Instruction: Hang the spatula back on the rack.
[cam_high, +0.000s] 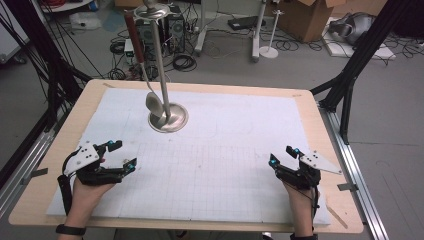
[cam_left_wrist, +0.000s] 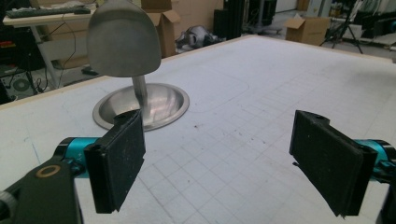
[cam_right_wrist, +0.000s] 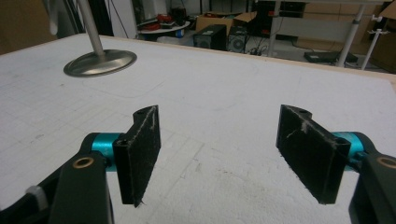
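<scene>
A metal stand (cam_high: 168, 118) with a round base and a tall pole stands at the back left of the white gridded mat (cam_high: 225, 165). From its top hangs a ladle (cam_high: 153, 101) with a dark red handle, bowl down near the base. My left gripper (cam_high: 121, 154) rests at the mat's near left, open, with nothing between its pads (cam_left_wrist: 119, 163). It faces the ladle bowl (cam_left_wrist: 124, 39) and stand base (cam_left_wrist: 159, 105). My right gripper (cam_high: 284, 155) sits at the near right, open and empty, its pads (cam_right_wrist: 140, 154) wide apart, the stand base (cam_right_wrist: 100, 62) far off to its left.
The mat covers a wooden table (cam_high: 40, 195) with edges on all sides. Black frame legs (cam_high: 350, 75) stand at both sides. Cables, cardboard boxes (cam_high: 307, 17) and equipment lie on the floor beyond the far edge.
</scene>
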